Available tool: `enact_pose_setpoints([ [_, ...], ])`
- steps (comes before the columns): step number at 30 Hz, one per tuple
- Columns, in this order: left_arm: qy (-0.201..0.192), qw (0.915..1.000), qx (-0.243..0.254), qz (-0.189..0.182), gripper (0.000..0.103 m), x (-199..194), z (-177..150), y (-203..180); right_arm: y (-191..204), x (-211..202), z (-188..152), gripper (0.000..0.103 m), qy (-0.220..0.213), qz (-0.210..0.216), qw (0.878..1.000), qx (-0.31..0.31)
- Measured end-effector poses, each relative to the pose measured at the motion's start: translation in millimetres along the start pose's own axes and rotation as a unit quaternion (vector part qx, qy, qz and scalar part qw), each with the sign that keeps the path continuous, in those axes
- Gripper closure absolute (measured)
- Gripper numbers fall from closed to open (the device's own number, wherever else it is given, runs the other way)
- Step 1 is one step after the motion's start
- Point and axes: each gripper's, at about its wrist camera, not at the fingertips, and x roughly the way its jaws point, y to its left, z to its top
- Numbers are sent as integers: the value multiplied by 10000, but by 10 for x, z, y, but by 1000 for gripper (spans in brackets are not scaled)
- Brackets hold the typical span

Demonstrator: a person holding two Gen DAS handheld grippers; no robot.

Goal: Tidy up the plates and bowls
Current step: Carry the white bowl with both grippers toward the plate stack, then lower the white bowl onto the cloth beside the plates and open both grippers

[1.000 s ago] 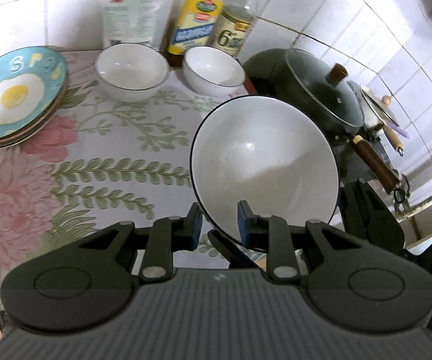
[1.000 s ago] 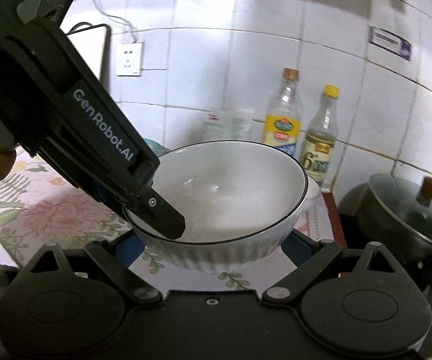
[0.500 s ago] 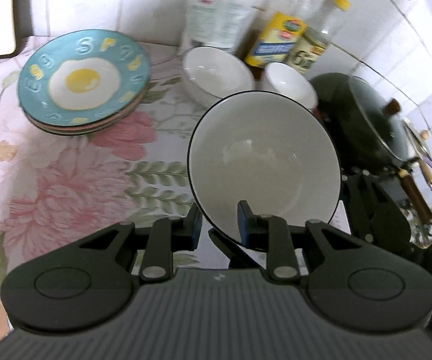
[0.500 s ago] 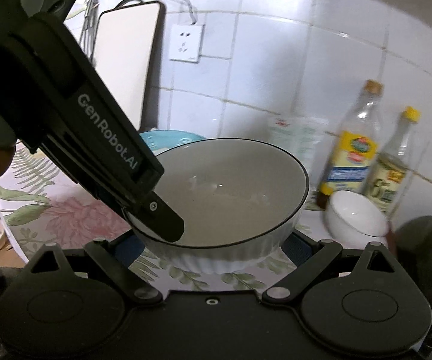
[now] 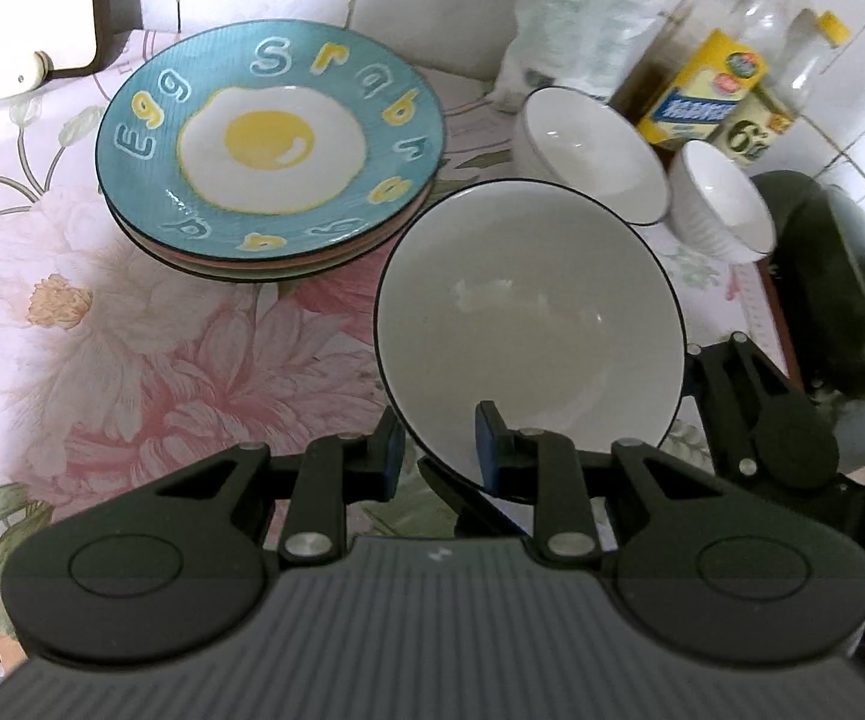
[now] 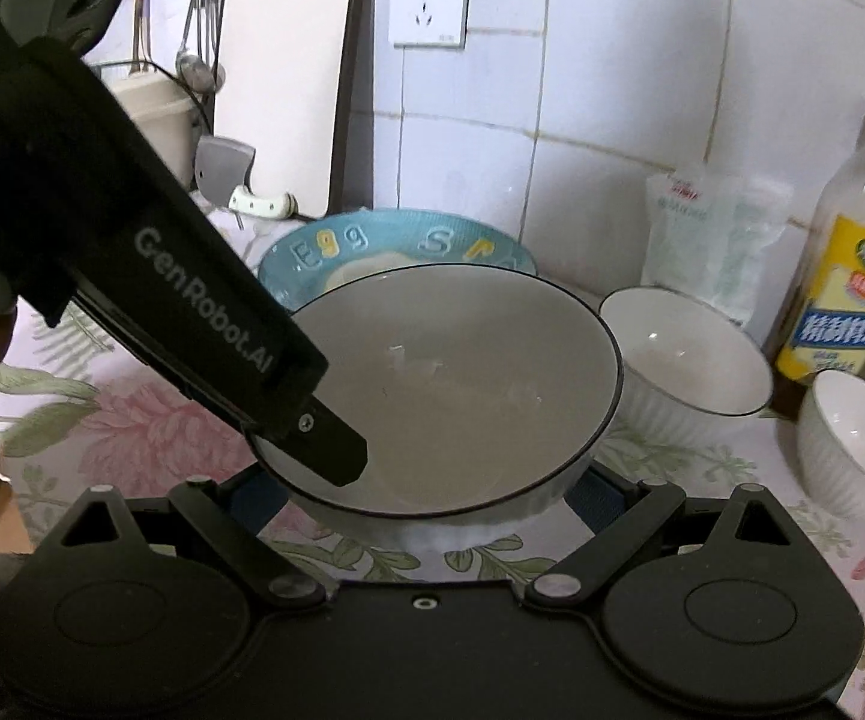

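A large white bowl with a dark rim [image 5: 528,324] hangs above the flowered cloth. My left gripper [image 5: 439,450] is shut on its near rim, one finger inside and one outside. My right gripper [image 6: 426,498] spans the bowl's base [image 6: 456,396] with its jaws wide on either side; whether they touch it I cannot tell. The left gripper's finger [image 6: 324,444] reaches into the bowl in the right wrist view. A stack of plates topped by a blue egg plate [image 5: 270,144] lies left of the bowl. A medium white bowl [image 5: 588,150] and a small one [image 5: 720,204] stand behind.
Oil and vinegar bottles [image 5: 708,84] and a white bag [image 5: 576,18] stand by the tiled wall. A dark pot with a lid [image 5: 840,282] is at the right. A cleaver [image 6: 234,180] and a cutting board [image 6: 282,60] lean at the back left.
Both grippers have carried the large bowl leftward along the counter; the plate stack and the two smaller bowls now sit closer, and the pot has slid toward the right edge.
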Motion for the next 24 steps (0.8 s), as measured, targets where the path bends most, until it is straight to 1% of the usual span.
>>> enact_pose_setpoints([
  [4, 2, 10000, -56, 44, 80, 142, 8, 49, -5, 146, -57, 5, 89, -13, 10000, 31],
  [10, 49, 9999, -125, 107, 80, 252, -14, 94, -15, 265, -89, 5, 207, -10, 9998, -5],
  [15, -34, 9998, -154, 107, 80, 259, -20, 93, -30, 294, -112, 5, 223, -76, 9995, 219],
  [18, 11, 9998, -156, 132, 80, 260, -7, 72, -19, 304, -124, 5, 245, -185, 9991, 296],
  [21, 15, 9997, -218, 101, 73, 233, -5, 72, -18, 230, -138, 5, 231, -184, 9987, 404],
  [23, 55, 9997, -202, 108, 60, 208, -3, 58, -16, 150, -150, 5, 191, -178, 9987, 442],
  [24, 65, 9997, -193, 131, 59, 184, -4, 64, -7, 93, -158, 5, 168, -195, 9988, 419],
])
